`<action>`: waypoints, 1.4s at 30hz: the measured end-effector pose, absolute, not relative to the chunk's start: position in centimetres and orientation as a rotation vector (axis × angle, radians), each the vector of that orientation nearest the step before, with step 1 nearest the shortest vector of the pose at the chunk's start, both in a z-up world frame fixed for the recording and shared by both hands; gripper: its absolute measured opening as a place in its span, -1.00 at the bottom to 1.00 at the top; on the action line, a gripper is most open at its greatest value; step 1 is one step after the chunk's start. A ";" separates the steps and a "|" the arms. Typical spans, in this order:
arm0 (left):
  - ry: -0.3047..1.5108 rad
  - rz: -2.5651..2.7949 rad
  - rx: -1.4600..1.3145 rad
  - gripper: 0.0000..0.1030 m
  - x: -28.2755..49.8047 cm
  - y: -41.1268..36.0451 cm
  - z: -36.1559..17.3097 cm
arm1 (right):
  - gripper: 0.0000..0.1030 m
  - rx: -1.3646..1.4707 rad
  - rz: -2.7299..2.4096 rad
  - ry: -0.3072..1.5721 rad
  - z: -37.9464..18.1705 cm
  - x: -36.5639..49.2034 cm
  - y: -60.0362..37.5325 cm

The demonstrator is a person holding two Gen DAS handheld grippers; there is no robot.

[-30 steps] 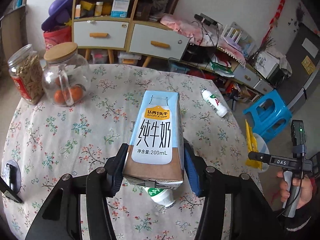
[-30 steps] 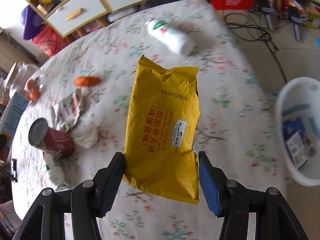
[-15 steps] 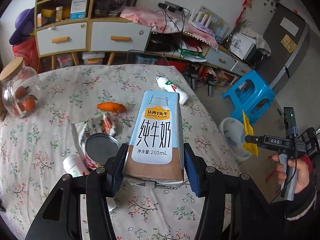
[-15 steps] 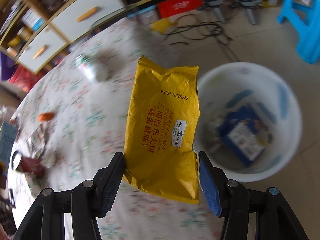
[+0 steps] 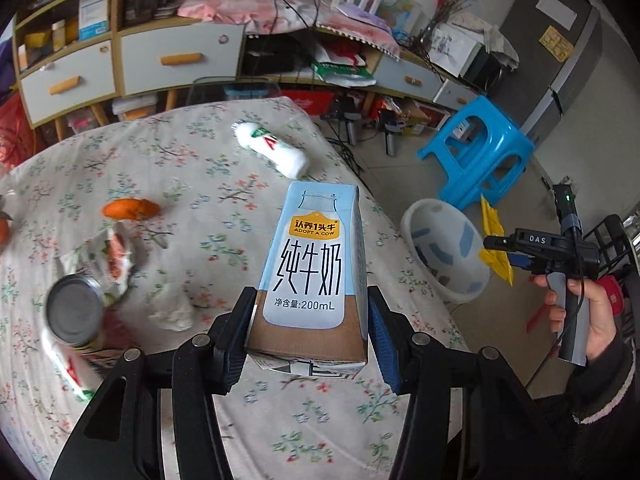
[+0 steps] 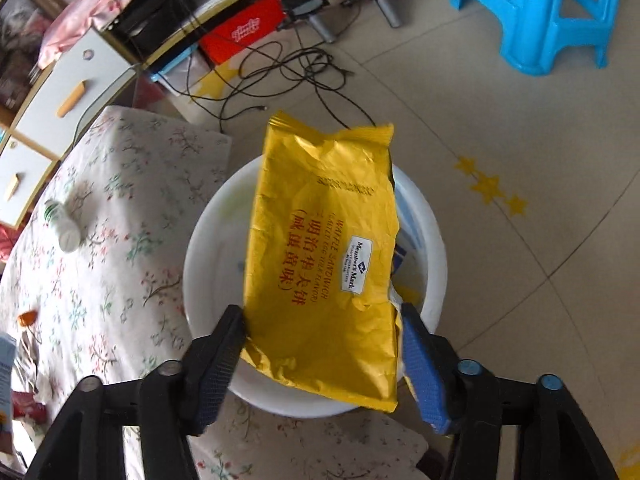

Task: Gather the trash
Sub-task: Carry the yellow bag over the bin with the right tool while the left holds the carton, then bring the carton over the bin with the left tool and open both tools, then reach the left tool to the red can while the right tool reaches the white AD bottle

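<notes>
Carton (image 5: 316, 276) is sitting clamped upright in left gripper (image 5: 310, 336) over table (image 5: 192, 160), bin (image 5: 444, 248) lying off to its right; right gripper (image 6: 324, 356) is opening, wrapper (image 6: 324, 256) hanging lengthwise between its jaws directly above bin (image 6: 208, 248).

- Floral tablecloth (image 5: 200, 168) spread under and ahead of left tongs (image 5: 310, 290).
- White drawer cabinet (image 5: 176, 60) stood far ahead, to left; pink cloth (image 5: 240, 8) lay beside it, on low shelf.
- Blue stool (image 5: 476, 152) ahead-right on tiled floor (image 6: 520, 100); grey fridge (image 5: 560, 48) beyond it.
- Black cables (image 6: 280, 68) tangled on floor ahead of right tongs (image 6: 320, 309); red box (image 6: 240, 36) just past them.
- Yellow star stickers (image 6: 492, 188) on floor, ahead-right.
</notes>
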State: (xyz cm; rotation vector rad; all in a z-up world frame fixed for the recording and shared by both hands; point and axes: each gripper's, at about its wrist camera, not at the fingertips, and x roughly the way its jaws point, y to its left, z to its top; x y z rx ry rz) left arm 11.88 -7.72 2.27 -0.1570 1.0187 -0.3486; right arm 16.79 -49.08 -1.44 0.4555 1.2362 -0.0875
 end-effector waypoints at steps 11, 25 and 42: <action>1.080 -0.466 -0.096 0.09 15.0 -17.7 0.1 | 0.60 0.474 -0.137 1.224 -0.5 15.2 -52.5; 1.096 -0.563 -0.011 0.09 18.1 -28.5 -2.5 | 0.60 0.499 -0.173 1.229 -0.7 12.4 -56.0; 1.080 -0.448 -0.010 0.78 16.7 -23.4 -1.1 | 0.60 0.484 -0.126 1.225 0.0 12.5 -53.7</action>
